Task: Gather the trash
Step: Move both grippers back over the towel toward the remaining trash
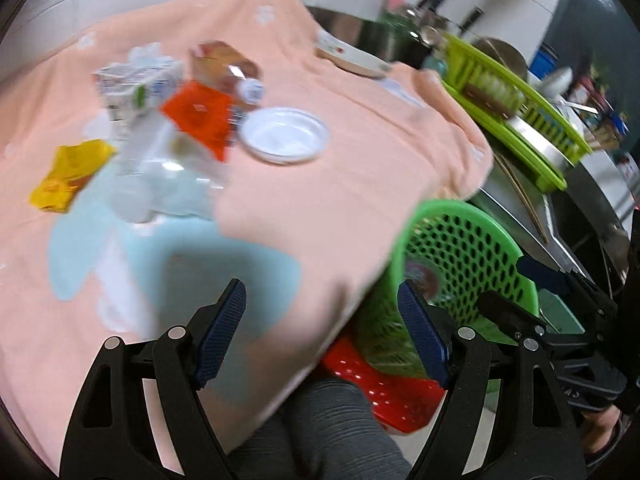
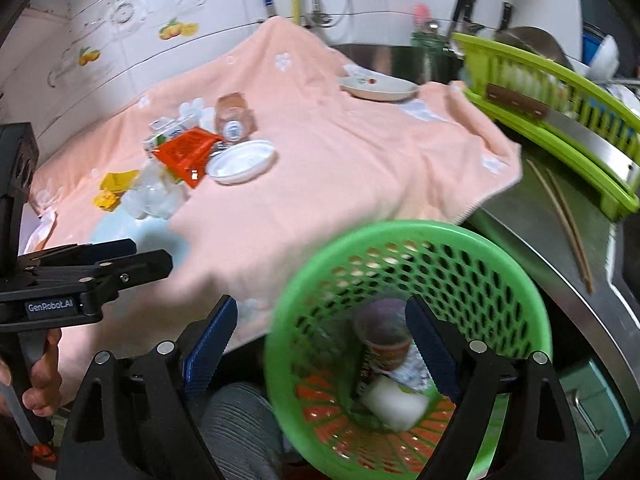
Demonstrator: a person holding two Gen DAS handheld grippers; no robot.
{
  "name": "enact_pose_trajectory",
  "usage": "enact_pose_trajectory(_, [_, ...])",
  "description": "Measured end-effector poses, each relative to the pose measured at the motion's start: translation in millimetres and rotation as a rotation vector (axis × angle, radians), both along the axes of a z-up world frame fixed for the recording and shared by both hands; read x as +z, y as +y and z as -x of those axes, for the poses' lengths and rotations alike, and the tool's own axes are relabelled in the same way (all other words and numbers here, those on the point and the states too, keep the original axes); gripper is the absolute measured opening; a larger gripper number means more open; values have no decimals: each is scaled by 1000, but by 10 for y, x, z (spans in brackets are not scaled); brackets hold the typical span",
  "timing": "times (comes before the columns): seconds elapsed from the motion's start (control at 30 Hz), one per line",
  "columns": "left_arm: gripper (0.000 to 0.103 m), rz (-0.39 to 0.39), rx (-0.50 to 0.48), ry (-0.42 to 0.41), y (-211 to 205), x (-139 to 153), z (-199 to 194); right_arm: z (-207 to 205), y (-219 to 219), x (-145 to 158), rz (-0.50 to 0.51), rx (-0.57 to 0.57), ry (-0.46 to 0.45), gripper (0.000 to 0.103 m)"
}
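Trash left scattered on the peach cloth (image 2: 320, 168)

Both grippers, left (image 1: 322, 336) and right (image 2: 320, 344), are held wide and empty; cups are seen in the green perforated plastic basket (image 2: 516, 276).

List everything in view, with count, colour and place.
Cloth: one, peach, covering the counter.
Basket: one, green, off the cloth's near edge, cups inside.
Wrapper: one, red, in the trash pile.
Packet: one, yellow, pile's left end.
Lid: one, white, right of the wrapper.
Plate: one, cream, far side.
Rack: one, green, right.
Left tongs: open, empty.
Right tongs: open, empty, above the basket.
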State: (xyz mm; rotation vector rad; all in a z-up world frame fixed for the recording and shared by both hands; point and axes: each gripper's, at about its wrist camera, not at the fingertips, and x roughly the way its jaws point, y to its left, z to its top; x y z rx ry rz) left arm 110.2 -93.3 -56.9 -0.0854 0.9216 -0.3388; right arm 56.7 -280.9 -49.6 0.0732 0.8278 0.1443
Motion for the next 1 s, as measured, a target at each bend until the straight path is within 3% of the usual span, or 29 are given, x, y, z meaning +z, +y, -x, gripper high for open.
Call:
enact_pose_trajectory(0.33, [78, 0, 158, -32, 792, 102, -29, -437, 604, 92, -41, 126, 13, 85])
enact_pose_trajectory(0.67, [78, 4, 286, -35, 1478, 82, -45, -1034, 1138, 229, -164, 214, 62, 85])
enact_pose_trajectory(1.0, [78, 10, 332, -21, 1823, 0, -85, -1326, 1670, 120, -103, 345, 90, 85])
